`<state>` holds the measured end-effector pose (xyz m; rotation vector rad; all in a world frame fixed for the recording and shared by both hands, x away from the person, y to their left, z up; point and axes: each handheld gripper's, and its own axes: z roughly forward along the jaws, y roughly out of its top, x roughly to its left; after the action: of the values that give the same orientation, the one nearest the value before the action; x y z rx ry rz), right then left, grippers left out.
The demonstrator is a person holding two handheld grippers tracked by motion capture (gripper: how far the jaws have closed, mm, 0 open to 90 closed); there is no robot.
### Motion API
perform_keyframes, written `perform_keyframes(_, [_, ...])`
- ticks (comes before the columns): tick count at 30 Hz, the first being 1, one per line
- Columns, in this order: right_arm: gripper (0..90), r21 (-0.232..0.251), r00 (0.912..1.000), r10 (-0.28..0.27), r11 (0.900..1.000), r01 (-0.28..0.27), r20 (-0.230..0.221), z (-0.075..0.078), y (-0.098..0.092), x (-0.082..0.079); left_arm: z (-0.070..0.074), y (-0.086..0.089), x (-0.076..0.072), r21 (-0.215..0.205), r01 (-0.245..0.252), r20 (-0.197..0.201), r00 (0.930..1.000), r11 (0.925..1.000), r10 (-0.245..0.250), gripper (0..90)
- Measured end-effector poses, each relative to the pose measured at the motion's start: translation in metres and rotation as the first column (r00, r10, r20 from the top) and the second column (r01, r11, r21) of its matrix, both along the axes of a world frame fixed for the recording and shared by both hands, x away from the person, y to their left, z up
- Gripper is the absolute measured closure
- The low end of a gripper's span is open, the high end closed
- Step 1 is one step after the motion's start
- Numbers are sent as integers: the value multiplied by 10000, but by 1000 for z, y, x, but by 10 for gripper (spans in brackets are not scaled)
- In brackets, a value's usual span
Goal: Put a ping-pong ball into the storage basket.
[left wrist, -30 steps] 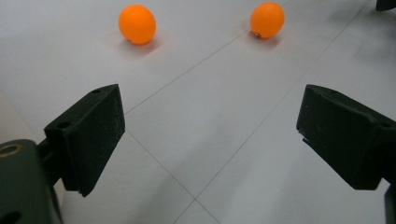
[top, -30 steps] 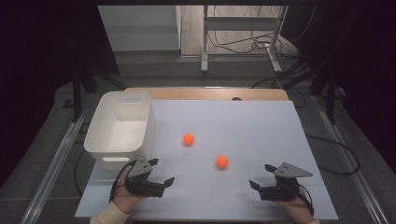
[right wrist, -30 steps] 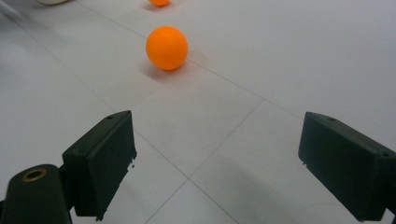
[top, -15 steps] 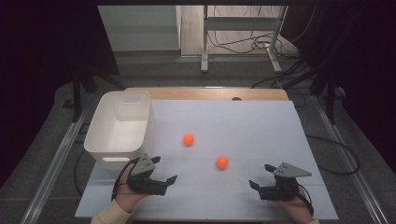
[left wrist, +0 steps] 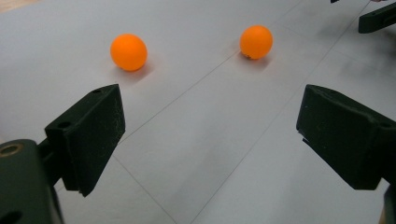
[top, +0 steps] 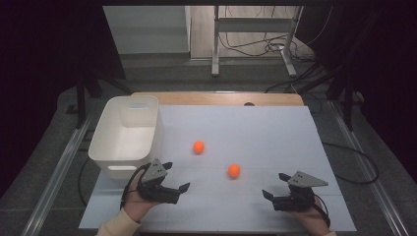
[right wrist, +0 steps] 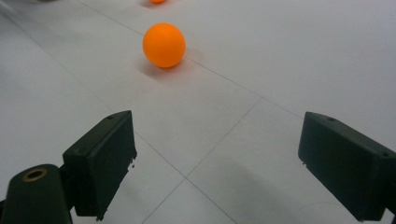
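- from above, left gripper (top: 172, 178) and right gripper (top: 276, 186) rest spread, two small orange plastic balls (top: 234, 170) between and ahead.
- ahead of left gripper's parted jaws, both balls lie apart.
- just ahead of right gripper's parted jaws lies one ball.

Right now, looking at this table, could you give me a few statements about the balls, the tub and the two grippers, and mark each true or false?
1. Two orange balls lie on the table, the far ball and the near ball. True.
2. The white tub holds a ball. False: no ball shows in it; both lie on the sheet.
3. The left gripper is open. True.
4. The right gripper grips a ball. False: it is open, with nothing between its fingers.
5. The tub stands on the table's right side. False: it stands left.
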<state>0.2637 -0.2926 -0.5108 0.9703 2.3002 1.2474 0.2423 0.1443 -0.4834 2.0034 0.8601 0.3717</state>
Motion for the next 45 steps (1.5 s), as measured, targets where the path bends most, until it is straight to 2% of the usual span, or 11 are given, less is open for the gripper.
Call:
perform_keyframes(17, [115, -20, 10000, -29, 10000, 29, -72, 0, 0, 0, 9, -8, 5, -148, 92, 27, 10000, 9998, -92, 84])
perform_keyframes(24, [115, -45, 10000, -5, 10000, 4, -71, 0, 1, 0, 12, -15, 11, -6, 114, 6, 9999, 9999, -114, 82])
perform_keyframes(29, [115, -56, 10000, 10, 10000, -11, -50, 0, 1, -1, 13, -23, 20, 103, 72, -178, 9998, 9999, -70, 82])
perform_keyframes(34, [115, -40, 10000, 26, 10000, -27, -40, 0, 1, -1, 14, -29, 25, 155, 158, -170, 9997, 9998, -156, 81])
perform_keyframes(45, [115, -66, 10000, 78, 9999, -78, -35, 0, 1, -1, 11, -29, 37, 244, -30, -532, 9986, 9997, 43, 75])
